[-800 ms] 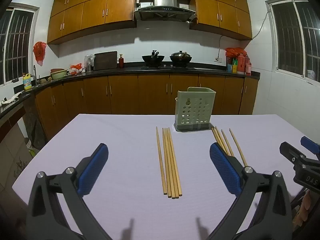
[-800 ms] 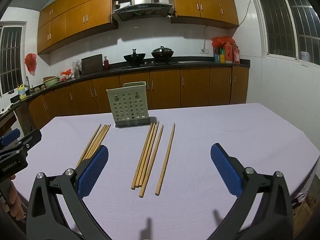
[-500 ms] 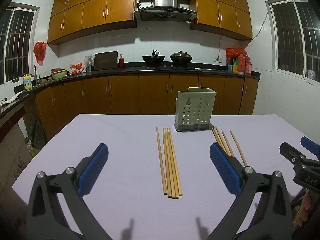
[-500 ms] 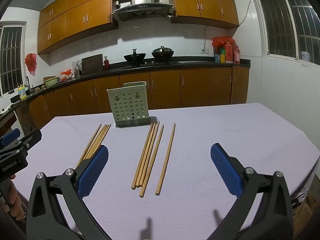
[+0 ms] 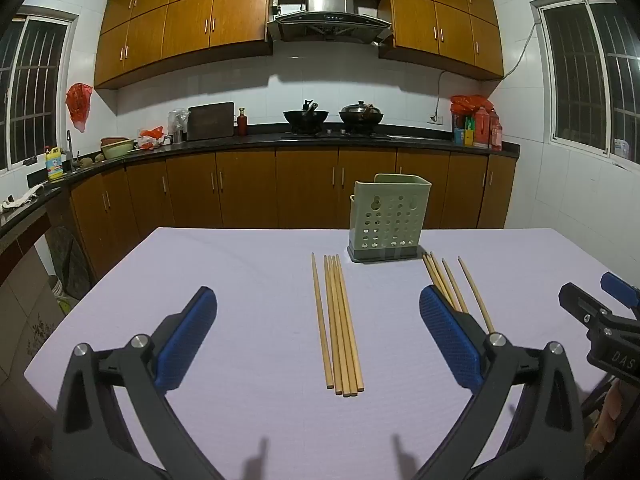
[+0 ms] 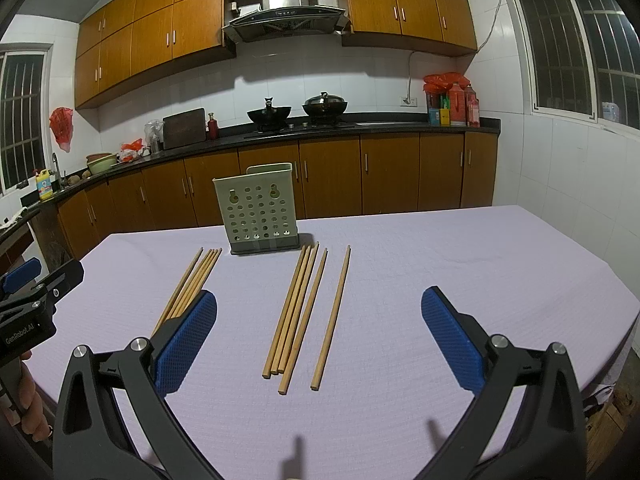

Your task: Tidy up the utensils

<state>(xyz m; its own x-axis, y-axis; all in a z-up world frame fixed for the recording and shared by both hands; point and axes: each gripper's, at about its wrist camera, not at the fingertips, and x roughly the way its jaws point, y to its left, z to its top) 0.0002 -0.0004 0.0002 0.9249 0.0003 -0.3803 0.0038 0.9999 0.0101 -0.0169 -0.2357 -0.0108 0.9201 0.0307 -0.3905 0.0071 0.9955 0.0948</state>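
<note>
Two bundles of wooden chopsticks lie on a lilac tablecloth in front of a pale green perforated utensil holder. The left bundle lies straight ahead of my left gripper, which is open and holds nothing. The right bundle lies ahead of my right gripper, also open with nothing between its blue pads. In the right wrist view the holder stands behind the chopsticks and the left bundle runs partly behind the left pad. Each gripper shows at the edge of the other's view.
Behind the table runs a dark counter over brown cabinets with two woks on the hob, a chopping board and bottles. The table's near edge lies just below both grippers. A hand shows at the lower left.
</note>
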